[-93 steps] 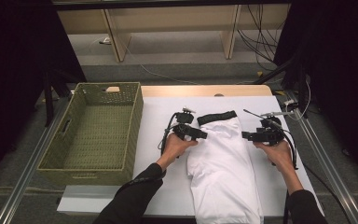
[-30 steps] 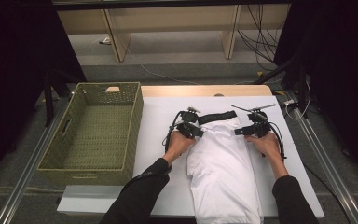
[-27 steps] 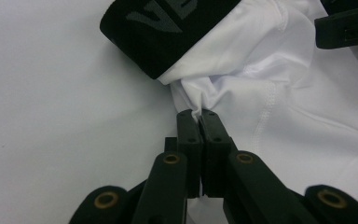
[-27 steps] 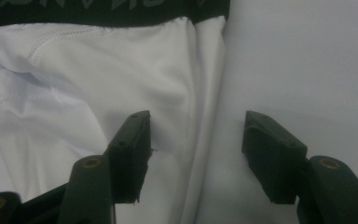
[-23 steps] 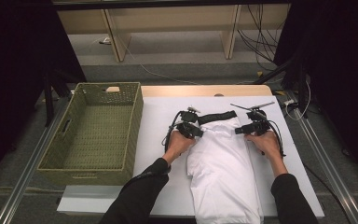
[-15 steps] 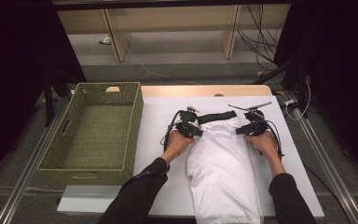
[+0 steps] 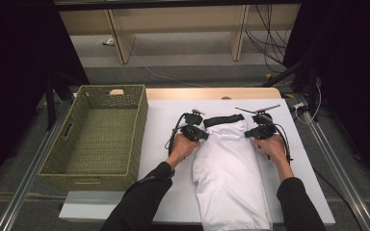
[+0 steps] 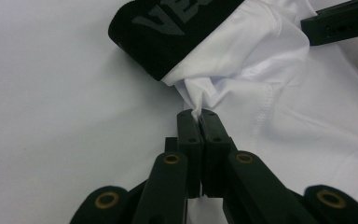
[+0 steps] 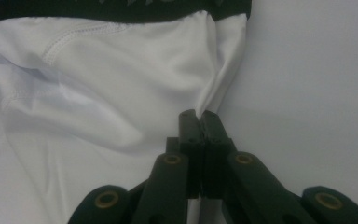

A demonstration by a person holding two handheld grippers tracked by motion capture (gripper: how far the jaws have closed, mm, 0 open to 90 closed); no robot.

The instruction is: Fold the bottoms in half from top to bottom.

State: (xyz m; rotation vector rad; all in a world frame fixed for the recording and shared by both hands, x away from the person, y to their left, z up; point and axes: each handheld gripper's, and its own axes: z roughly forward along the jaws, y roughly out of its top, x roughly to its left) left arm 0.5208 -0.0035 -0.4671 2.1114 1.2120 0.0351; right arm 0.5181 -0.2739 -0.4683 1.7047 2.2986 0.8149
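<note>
So I've got both grippers pinching the white garment [image 7: 231,168], which lies lengthwise down the middle of the white table [image 7: 159,120] with its black waistband [image 7: 224,120] at the far end. My left gripper [image 7: 203,135] has its jaws pressed together on a little pinch of white fabric right at the garment's left edge, just below the corner of the waistband; the left gripper view shows the cloth bunching up into the tips [image 8: 198,112]. My right gripper [image 7: 248,134] is doing the same on the opposite edge, jaws clamped on a fold of the side seam just under the band, and in the right gripper view the fabric pulls into a small ridge at the tips [image 9: 199,113]. The two grips sit about level with each other, one on each side of the top end. Room-wise: there's bare tabletop beyond the waistband up to the far edge, a decent strip on the right out to the table's side edge, and a wider strip on the left between the garment and the green wicker basket [image 7: 99,134], which sits just beside the table's left edge. The near end of the garment runs right down to the bottom of the high view, between my forearms.
</note>
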